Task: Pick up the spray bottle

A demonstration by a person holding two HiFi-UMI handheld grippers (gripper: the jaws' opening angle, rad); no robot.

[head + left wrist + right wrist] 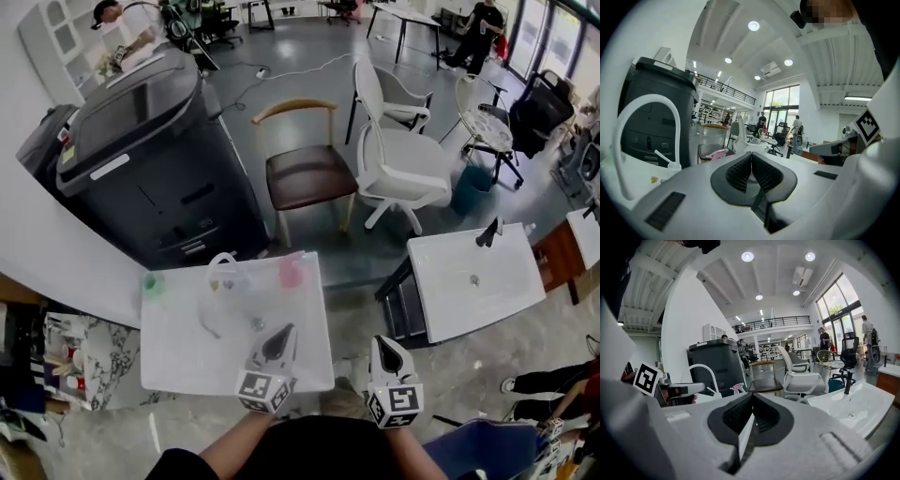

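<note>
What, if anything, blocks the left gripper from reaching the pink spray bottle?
Probably yes, it can reach: bare table lies between the left gripper and the pink spray bottle, though its jaws are shut.

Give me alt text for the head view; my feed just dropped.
Two shut, empty grippers, left and right, are held low at the near side of a white table, short of the pink-topped spray bottle at its far edge. Beyond stand a dark printer, a wooden chair and a white chair; a white sink is at right.

Motion blur: pink spray bottle (292,272) on table (178,361) smeared; green item (153,282) unidentifiable.
</note>
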